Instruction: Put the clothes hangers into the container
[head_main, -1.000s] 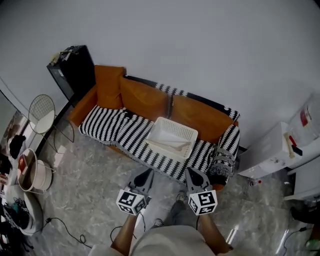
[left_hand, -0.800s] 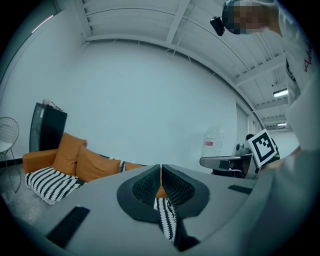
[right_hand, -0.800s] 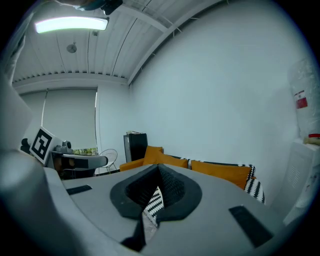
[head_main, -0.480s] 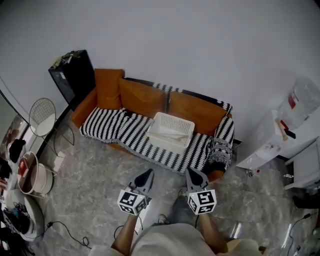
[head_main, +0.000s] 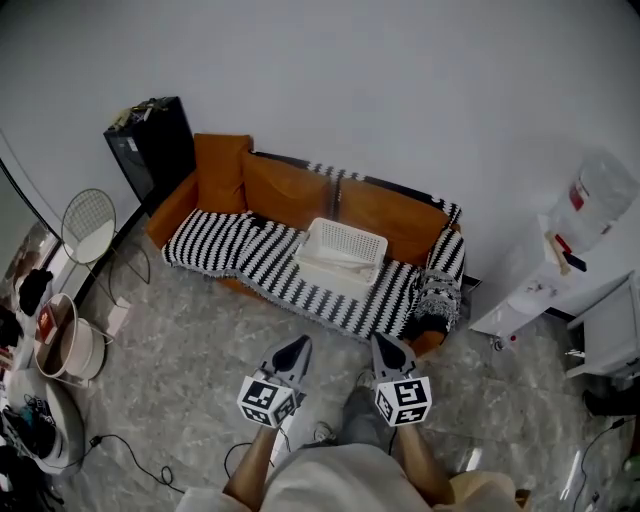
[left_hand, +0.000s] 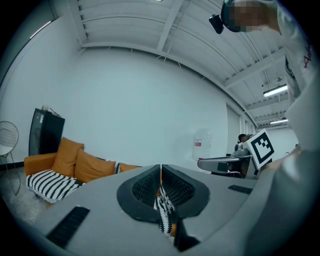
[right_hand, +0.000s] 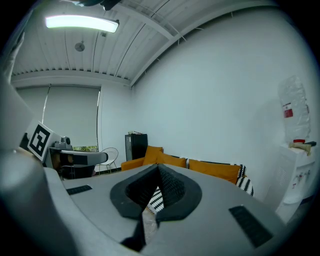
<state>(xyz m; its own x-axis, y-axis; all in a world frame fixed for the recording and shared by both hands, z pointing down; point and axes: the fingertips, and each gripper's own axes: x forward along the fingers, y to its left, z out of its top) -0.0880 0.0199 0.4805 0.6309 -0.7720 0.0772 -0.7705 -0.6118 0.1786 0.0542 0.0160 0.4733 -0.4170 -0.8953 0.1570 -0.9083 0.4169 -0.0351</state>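
Observation:
A white slatted basket (head_main: 342, 256) sits on the striped throw of the orange sofa (head_main: 290, 192), well ahead of me. Pale pieces lie inside it; I cannot tell whether they are hangers. My left gripper (head_main: 298, 346) and right gripper (head_main: 385, 344) hang side by side close to my body, above the marble floor and far short of the sofa. In the left gripper view the left gripper (left_hand: 161, 169) has its jaws pressed together with nothing between them. The right gripper (right_hand: 159, 170) is likewise shut and empty in the right gripper view. No hanger shows outside the basket.
A black cabinet (head_main: 155, 140) stands at the sofa's left end. A round wire chair (head_main: 85, 228) and a bucket (head_main: 65, 350) are at the left. A white water dispenser (head_main: 585, 215) stands at the right. A cable (head_main: 130, 452) trails on the floor.
The view has drawn back from the sofa, so the basket now looks smaller and farther off. Both grippers stay shut in the same place before me.

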